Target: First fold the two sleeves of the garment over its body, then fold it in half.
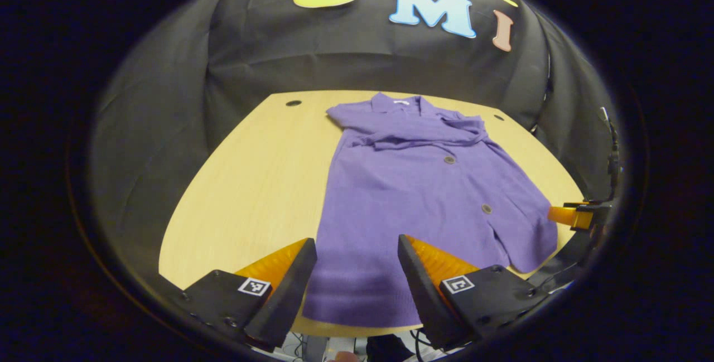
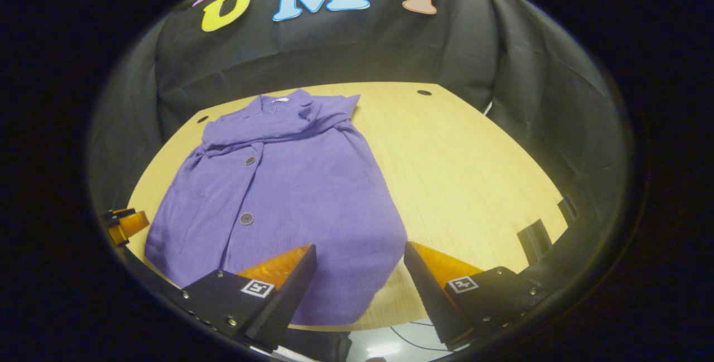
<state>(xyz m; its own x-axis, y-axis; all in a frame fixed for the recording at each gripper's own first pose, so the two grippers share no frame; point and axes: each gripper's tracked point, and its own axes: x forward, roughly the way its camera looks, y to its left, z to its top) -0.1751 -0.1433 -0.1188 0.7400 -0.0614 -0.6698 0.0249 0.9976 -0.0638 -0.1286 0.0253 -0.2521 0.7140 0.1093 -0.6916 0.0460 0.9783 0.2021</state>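
The purple shirt [image 1: 424, 194] lies flat on the wooden table [image 1: 251, 183], collar toward the top of the frame, hem at the near edge, both sleeves [image 1: 424, 136] already folded across the chest (they bunch up just under the collar). In the left gripper view, the left gripper [image 1: 357, 253] sits at bottom center, jaws spread wide with nothing between them, hovering over the hem's left part. The right gripper [image 1: 574, 216] pokes in at the right edge beside the hem corner. In the right gripper view the right gripper [image 2: 360, 256] is also released, with the hem's right corner between its fingers; the shirt [image 2: 279, 194] fills the left half.
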